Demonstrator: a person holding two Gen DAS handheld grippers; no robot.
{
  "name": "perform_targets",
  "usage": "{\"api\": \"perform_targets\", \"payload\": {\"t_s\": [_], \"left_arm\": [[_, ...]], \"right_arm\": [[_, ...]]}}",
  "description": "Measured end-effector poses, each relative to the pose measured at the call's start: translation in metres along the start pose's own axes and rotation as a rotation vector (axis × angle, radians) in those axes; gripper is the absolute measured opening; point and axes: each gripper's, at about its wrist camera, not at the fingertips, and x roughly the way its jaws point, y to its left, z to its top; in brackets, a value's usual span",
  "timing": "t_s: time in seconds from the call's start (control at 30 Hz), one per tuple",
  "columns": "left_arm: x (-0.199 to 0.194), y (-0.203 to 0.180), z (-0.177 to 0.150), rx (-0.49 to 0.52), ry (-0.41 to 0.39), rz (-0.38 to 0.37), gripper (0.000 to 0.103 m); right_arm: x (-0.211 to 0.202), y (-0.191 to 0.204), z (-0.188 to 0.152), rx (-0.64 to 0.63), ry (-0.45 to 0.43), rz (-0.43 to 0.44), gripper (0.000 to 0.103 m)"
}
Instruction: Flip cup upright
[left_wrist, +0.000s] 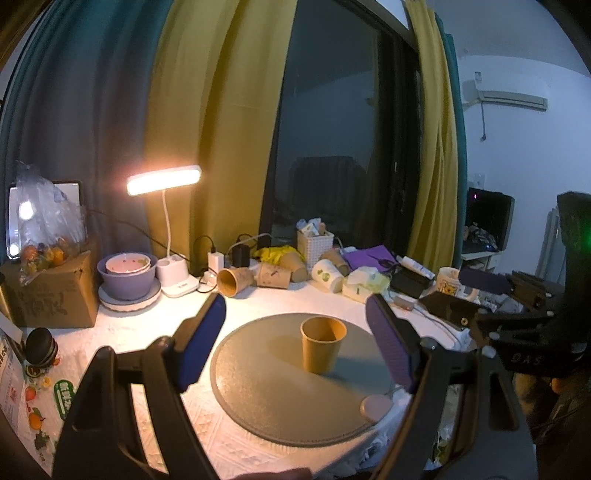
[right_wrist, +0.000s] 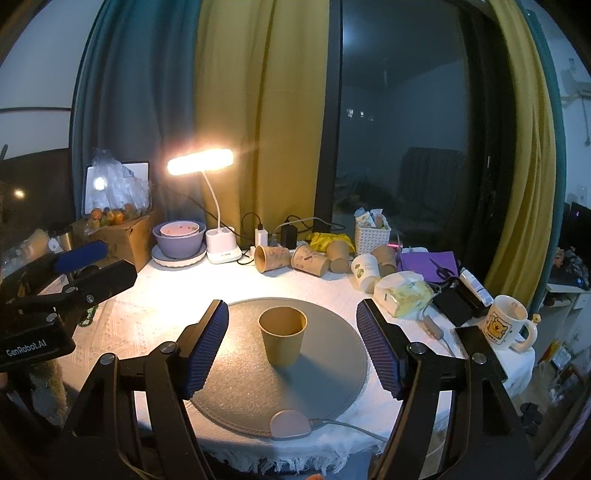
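Observation:
A brown paper cup (left_wrist: 322, 344) stands upright, mouth up, on a round grey mat (left_wrist: 266, 391); it also shows in the right wrist view (right_wrist: 283, 339) on the mat (right_wrist: 325, 384). My left gripper (left_wrist: 297, 325) is open and empty, held back from the cup with its blue pads wide on either side. My right gripper (right_wrist: 291, 326) is open and empty, also short of the cup. The right gripper shows at the right of the left wrist view (left_wrist: 491, 291); the left gripper shows at the left of the right wrist view (right_wrist: 70, 266).
Several paper cups (right_wrist: 291, 258) lie on their sides at the back, by a lit desk lamp (right_wrist: 201, 162), stacked bowls (right_wrist: 179, 240), a white basket (right_wrist: 372, 236), a cardboard box (right_wrist: 125, 236), a tissue pack (right_wrist: 404, 293) and a bear mug (right_wrist: 506, 323). A pink tab (right_wrist: 290, 424) sits at the mat's front edge.

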Motion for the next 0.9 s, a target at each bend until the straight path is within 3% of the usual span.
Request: {"api": "perform_targets", "payload": {"t_s": [0.9], "left_arm": [[0.001, -0.002, -0.0009, 0.003, 0.004, -0.006, 0.079]], "right_arm": [[0.0025, 0.0005, -0.0007, 0.0, 0.006, 0.006, 0.075]]}}
